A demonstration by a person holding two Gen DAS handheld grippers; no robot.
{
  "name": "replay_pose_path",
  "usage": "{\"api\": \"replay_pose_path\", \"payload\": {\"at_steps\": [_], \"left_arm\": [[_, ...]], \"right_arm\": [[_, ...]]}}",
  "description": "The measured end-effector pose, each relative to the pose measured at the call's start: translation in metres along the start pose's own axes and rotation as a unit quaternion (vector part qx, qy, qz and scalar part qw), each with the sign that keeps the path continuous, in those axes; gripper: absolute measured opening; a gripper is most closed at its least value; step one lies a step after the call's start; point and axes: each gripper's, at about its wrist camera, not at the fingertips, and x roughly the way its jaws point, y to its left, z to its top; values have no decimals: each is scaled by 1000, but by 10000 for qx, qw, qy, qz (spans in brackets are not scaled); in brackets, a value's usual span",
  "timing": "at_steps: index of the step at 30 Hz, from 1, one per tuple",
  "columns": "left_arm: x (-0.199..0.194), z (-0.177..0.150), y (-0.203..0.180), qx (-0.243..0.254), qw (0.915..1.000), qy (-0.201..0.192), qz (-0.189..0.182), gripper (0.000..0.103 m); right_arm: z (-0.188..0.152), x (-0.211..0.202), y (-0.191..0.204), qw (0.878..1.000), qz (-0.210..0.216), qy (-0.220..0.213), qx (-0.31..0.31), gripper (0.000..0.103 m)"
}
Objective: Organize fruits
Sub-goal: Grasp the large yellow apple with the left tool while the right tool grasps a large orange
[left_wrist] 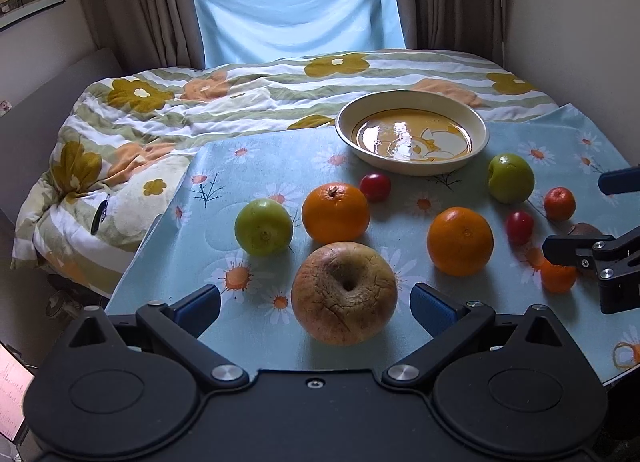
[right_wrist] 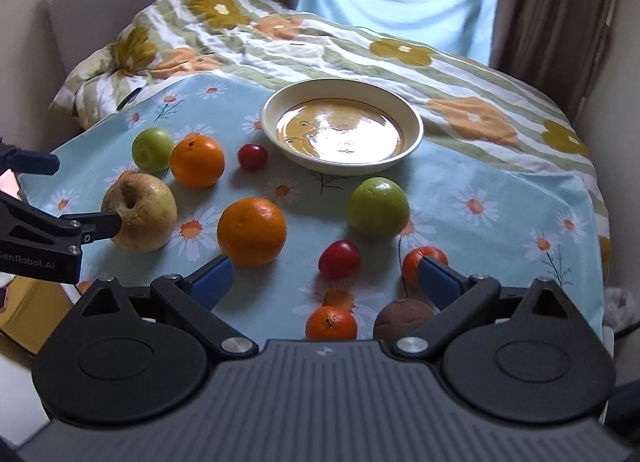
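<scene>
The left gripper (left_wrist: 316, 304) is seen low in the left wrist view with its blue-padded fingers (left_wrist: 200, 308) spread wide on either side of the wrinkled yellowish apple (left_wrist: 344, 292), which sits at lower centre of that frame; no contact with its skin can be made out, so nothing is held. The right gripper (right_wrist: 326, 282) is likewise spread wide, low in the right wrist view, and is closed on nothing; between and just ahead of its fingers (right_wrist: 212, 278) lie a small tangerine (right_wrist: 331, 323), a brown fruit (right_wrist: 402, 322) and a red cherry tomato (right_wrist: 339, 259), while a second small tangerine (right_wrist: 416, 264) is partly hidden behind the right-hand finger.

Further out on the daisy-print cloth (left_wrist: 256, 178) are found two large oranges (left_wrist: 335, 212) (left_wrist: 460, 240), two green apples (left_wrist: 263, 226) (left_wrist: 511, 178) and another cherry tomato (left_wrist: 375, 187). The cloth appears to cover a desk set against a bed with a flowered quilt (left_wrist: 160, 110), though the surface beneath is not shown.

The cream bowl (left_wrist: 344, 130) stands at the far edge of the cloth, right of centre in the left view, and nothing is seen in it apart from its painted pattern. The task is therefore judged to be barely begun: every fruit in view is loose on the cloth and none has been gathered. The wrinkled apple is judged the likeliest first pick for the left fingers; all the rest is left to do, assuming the bowl is the intended place.
</scene>
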Motion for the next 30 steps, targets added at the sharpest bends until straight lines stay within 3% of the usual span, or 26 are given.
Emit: {"api": "replay_pose_path", "payload": {"at_steps": [4, 18, 21, 24, 30], "left_arm": [[12, -5, -9, 96, 9999, -48, 125, 101], [42, -10, -25, 142, 9997, -52, 177, 98], [46, -10, -24, 107, 9998, -25, 171, 91], [50, -10, -24, 110, 9998, -8, 149, 79], [46, -12, -16, -2, 10000, -30, 18, 78]], "right_arm": [[-1, 17, 2, 9981, 340, -139, -505, 103], [1, 62, 11, 9844, 1125, -178, -1339, 103], [2, 70, 14, 9815, 1218, -173, -1466, 103], [2, 75, 15, 9789, 1303, -144, -1565, 99], [4, 80, 16, 9756, 1437, -100, -1659, 89]]}}
